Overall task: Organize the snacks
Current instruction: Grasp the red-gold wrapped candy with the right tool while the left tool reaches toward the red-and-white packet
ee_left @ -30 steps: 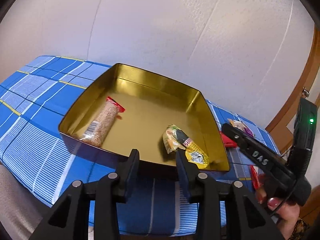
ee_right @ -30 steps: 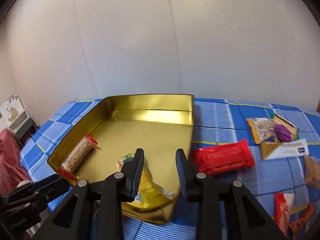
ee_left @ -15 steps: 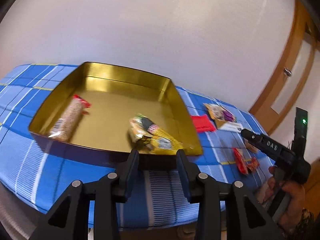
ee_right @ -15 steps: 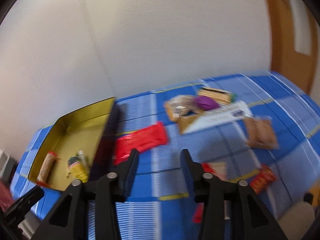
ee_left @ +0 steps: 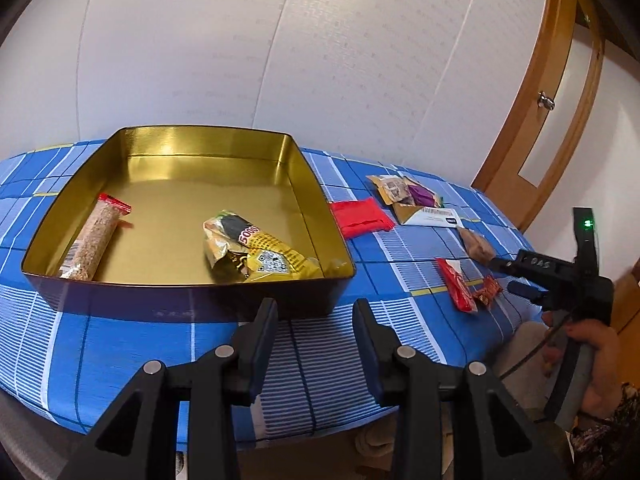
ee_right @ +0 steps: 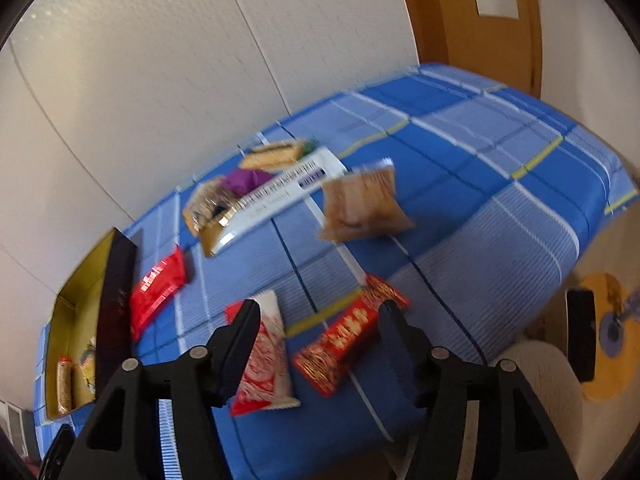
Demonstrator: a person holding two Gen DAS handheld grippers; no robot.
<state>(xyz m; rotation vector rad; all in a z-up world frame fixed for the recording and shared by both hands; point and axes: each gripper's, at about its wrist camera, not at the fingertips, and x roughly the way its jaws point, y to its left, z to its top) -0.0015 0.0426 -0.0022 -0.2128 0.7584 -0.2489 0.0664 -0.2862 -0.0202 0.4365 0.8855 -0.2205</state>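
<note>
A gold tin (ee_left: pixel 328 224) on the blue checked cloth holds a grain bar (ee_left: pixel 94 240) and a crumpled yellow packet (ee_left: pixel 256 248). My left gripper (ee_left: pixel 316 320) hovers open and empty before the tin's near wall. My right gripper (ee_right: pixel 320 320), seen in the left wrist view as the right gripper (ee_left: pixel 505 276), hangs over the loose snacks with its jaws opening. A red-and-white packet (ee_right: pixel 266 360) and a red-and-gold packet (ee_right: pixel 348 336) lie on the cloth below it, untouched. Farther off lie a red packet (ee_right: pixel 158 284), a brown packet (ee_right: pixel 364 204) and a white-and-gold bar (ee_right: pixel 276 196).
The tin's dark outer wall (ee_right: pixel 116 280) stands left of the loose snacks. A purple sweet (ee_right: pixel 244 180) rests in the far pile. A person's hand (ee_left: pixel 596 360) holds the right gripper at the table's right edge. A wooden door (ee_left: pixel 552 100) stands behind, a pale stool (ee_right: pixel 540 384) below.
My right gripper swung from over the tin to the loose snacks on the right, rolling, and its jaws widened. The left gripper shifted sideways along the tin's front and stayed open.
</note>
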